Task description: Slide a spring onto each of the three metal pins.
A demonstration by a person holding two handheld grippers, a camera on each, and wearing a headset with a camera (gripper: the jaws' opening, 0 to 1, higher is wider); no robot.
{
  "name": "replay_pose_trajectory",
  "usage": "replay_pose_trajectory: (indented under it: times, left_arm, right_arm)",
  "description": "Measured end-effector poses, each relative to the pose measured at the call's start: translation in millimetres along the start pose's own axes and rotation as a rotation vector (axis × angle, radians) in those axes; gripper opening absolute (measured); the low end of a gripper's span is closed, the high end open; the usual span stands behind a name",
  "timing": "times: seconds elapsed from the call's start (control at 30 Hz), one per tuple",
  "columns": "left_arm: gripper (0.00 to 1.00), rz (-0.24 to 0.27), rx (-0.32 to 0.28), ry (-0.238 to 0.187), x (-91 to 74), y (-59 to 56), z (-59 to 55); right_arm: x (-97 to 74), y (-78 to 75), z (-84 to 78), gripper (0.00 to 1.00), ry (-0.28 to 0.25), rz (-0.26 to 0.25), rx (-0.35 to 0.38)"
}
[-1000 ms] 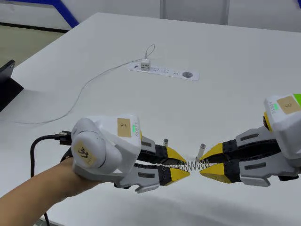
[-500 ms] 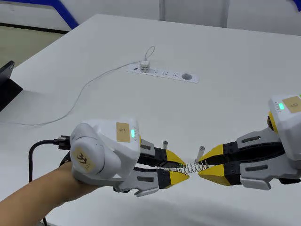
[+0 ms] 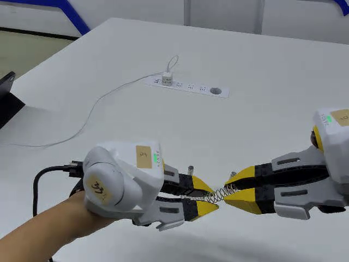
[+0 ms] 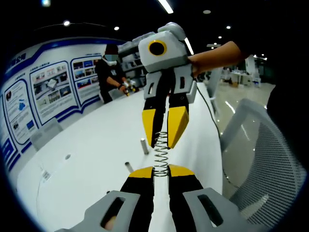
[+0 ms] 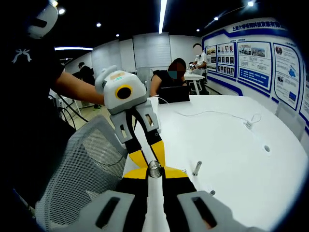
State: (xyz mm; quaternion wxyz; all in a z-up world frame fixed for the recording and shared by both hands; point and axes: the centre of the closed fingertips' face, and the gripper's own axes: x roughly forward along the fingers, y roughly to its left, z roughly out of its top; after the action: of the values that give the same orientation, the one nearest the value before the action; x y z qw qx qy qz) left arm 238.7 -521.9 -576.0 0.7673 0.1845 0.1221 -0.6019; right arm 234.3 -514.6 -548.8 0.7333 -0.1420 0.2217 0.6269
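A thin metal spring (image 3: 219,193) is stretched in the air between my two grippers. My left gripper (image 3: 211,198) is shut on one end of the spring (image 4: 161,151). My right gripper (image 3: 228,191) faces it tip to tip, shut on the other end (image 5: 154,168). Two short metal pins stand upright on the white table (image 3: 256,82) just beyond the tips, one (image 3: 190,170) behind the left gripper's jaws and one (image 3: 233,175) behind the right's. Those pins (image 4: 144,145) (image 4: 128,167) also stand left of the spring in the left gripper view. They show again (image 5: 196,167) (image 5: 211,192) in the right gripper view.
A white power strip (image 3: 188,85) with a small charger (image 3: 167,79) and a thin cable (image 3: 98,106) lies farther back on the table. A black cable (image 3: 46,176) trails from the left gripper. A mesh chair (image 5: 84,169) stands by the table edge. People are in the background (image 4: 112,72).
My right gripper has edged left toward the left gripper. The gap between the tips has narrowed and the spring between them looks shorter.
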Motion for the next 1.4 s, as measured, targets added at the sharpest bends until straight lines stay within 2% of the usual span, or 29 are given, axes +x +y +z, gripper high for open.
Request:
replay_pose_trajectory:
  times: [0.03,0.07,0.13,0.27,0.37,0.57,0.6,0.63,0.8,0.87,0.9,0.93,1.0,1.1,1.13,1.23,1.4]
  left_arm:
    - [0.09,-0.006,-0.036,-0.009,-0.4,-1.4,0.7]
    - [0.09,-0.01,-0.044,-0.018,-1.2,-1.6,1.8]
    - [0.09,-0.004,-0.028,-0.021,-1.8,-1.6,2.7]
    - [0.09,0.004,-0.025,-0.013,-2.1,0.4,1.5]
    - [0.1,-0.003,-0.047,-0.02,-3.2,-0.8,1.1]
    - [0.1,0.01,-0.054,-0.022,-4.1,0.6,0.9]
    - [0.1,0.007,-0.07,-0.027,-4.3,0.0,1.4]
    - [0.11,0.007,-0.112,-0.038,-5.0,0.2,2.1]
    - [0.12,0.039,-0.107,-0.091,-10.8,6.5,10.1]
    - [0.19,0.04,-0.121,-0.095,-12.7,8.6,10.5]
    - [0.25,0.035,-0.149,-0.101,-13.4,8.9,9.8]
    - [0.32,0.038,-0.147,-0.099,-14.1,10.0,8.7]
    - [0.39,0.055,-0.154,-0.089,-16.0,13.4,5.3]
    - [0.43,0.073,-0.17,-0.085,-19.8,18.8,1.6]
    - [0.46,0.079,-0.202,-0.076,-21.3,20.8,-1.1]
    - [0.57,0.08,-0.225,-0.073,-24.1,23.1,-5.1]
    - [0.61,0.1,-0.243,-0.049,-28.9,26.2,-14.9]
  right_arm:
    - [-0.1,0.8,1.0,0.11,-0.003,0.004,0.003]
    - [-0.6,1.7,5.1,0.11,-0.023,0.01,0.019]
    - [0.1,2.0,10.7,0.11,-0.046,0.014,0.03]
    - [5.4,2.4,15.2,0.11,-0.045,0.008,0.022]
    - [8.1,2.8,18.8,0.11,-0.048,0.012,0.054]
    - [10.0,3.9,20.8,0.1,-0.036,-0.01,0.019]
    - [9.9,4.5,21.1,0.1,-0.033,-0.012,0.009]
    - [9.7,3.8,21.9,0.1,-0.033,-0.018,0.013]
    - [3.9,-2.4,27.8,0.1,-0.046,-0.034,0.014]
    - [1.6,-5.6,29.0,0.1,-0.042,-0.05,0.005]
    - [0.2,-6.7,29.2,0.1,-0.04,-0.051,0.003]
    - [-0.8,-7.5,29.5,0.1,-0.039,-0.054,0.002]
    - [-3.3,-10.2,30.2,0.1,-0.039,-0.065,0.002]
    - [-6.4,-15.1,29.9,0.1,-0.036,-0.085,0.001]
    - [-7.8,-17.7,28.8,0.1,-0.031,-0.094,0.002]
    - [-11.3,-25.3,26.3,0.1,-0.022,-0.114,0.008]
    - [-18.9,-38.3,24.8,0.1,-0.017,-0.152,0.012]
